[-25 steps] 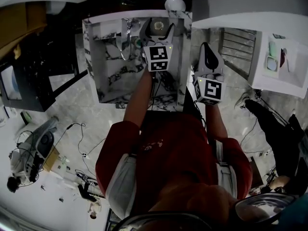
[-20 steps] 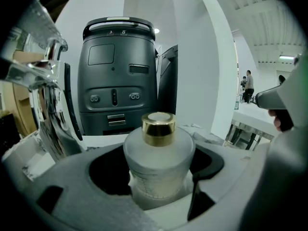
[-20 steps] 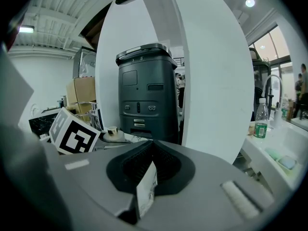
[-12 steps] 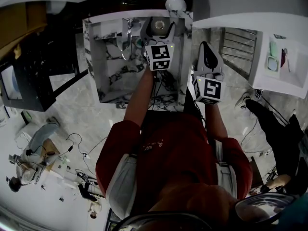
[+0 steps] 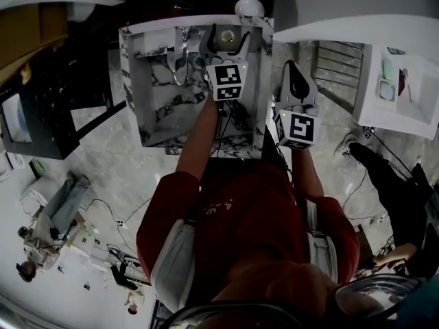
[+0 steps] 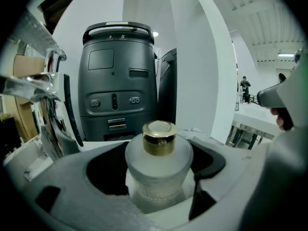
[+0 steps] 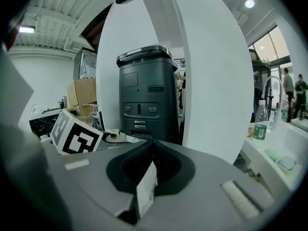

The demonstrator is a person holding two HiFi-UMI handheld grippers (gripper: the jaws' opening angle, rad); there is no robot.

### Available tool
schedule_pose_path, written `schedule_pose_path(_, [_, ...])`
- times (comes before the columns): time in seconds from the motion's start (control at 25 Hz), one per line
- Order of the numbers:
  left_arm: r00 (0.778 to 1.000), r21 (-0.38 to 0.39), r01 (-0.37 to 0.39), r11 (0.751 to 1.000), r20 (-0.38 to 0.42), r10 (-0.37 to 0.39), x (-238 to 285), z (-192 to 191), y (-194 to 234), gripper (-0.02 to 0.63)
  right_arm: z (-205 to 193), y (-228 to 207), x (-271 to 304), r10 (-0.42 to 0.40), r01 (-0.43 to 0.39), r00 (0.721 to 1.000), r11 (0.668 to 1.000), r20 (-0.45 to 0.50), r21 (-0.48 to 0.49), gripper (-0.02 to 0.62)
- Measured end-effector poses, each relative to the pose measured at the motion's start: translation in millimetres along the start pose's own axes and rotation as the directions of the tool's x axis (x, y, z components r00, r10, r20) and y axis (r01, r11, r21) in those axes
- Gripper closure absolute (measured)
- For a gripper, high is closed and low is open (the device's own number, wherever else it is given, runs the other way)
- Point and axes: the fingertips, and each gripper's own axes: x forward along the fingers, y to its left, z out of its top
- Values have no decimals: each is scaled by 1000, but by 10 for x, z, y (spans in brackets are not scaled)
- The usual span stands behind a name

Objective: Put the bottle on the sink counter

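Note:
A frosted glass bottle (image 6: 159, 172) with a gold cap stands upright on the white marble sink counter (image 5: 260, 81), at its back right corner beside the basin. My left gripper (image 6: 159, 159) reaches around it. Its jaws are opening, with the bottle between them and a dark gap on either side. In the head view the bottle (image 5: 224, 41) shows between the left gripper's (image 5: 226, 35) two fingers. The right gripper (image 5: 294, 67) hovers to the right of the counter's edge, its jaws (image 7: 153, 150) shut together on nothing.
A chrome faucet (image 5: 180, 50) rises left of the bottle over the marble basin (image 5: 164, 94). A dark grey machine (image 6: 120, 81) and a white pillar (image 6: 197, 57) stand behind. A wire rack (image 5: 339, 67) lies right; a plastic water bottle (image 7: 260, 119) stands on a far bench.
The left gripper's fingers have spread slightly around the bottle. Both grippers keep their places. A person on the floor at lower left has shifted.

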Motion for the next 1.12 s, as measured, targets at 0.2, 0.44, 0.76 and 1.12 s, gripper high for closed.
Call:
schedule_pose_path(0.2, [1000,-4,1,1000,-3,-1,-42,14,6,236,24,32,-41,-8,8,1000,1000,-10,-2,592])
schedule_pose_path(0.44, [1000,-11,7,1000,-7,-7,-107,19,22,224,47,85,-106,6,-6,1000,1000,-2,-14,592])
schedule_pose_path(0.76, [1000,-1,24,1000,3,-24,-291,56,-53,221,106,182,-190,13,-13,1000,1000,-6,-20,592])
schedule_pose_path(1.12, [999,-3,23,1000,46,-23,-600,149,-71,222,207,338,-356,14,-14,1000,1000,9,-28,592])
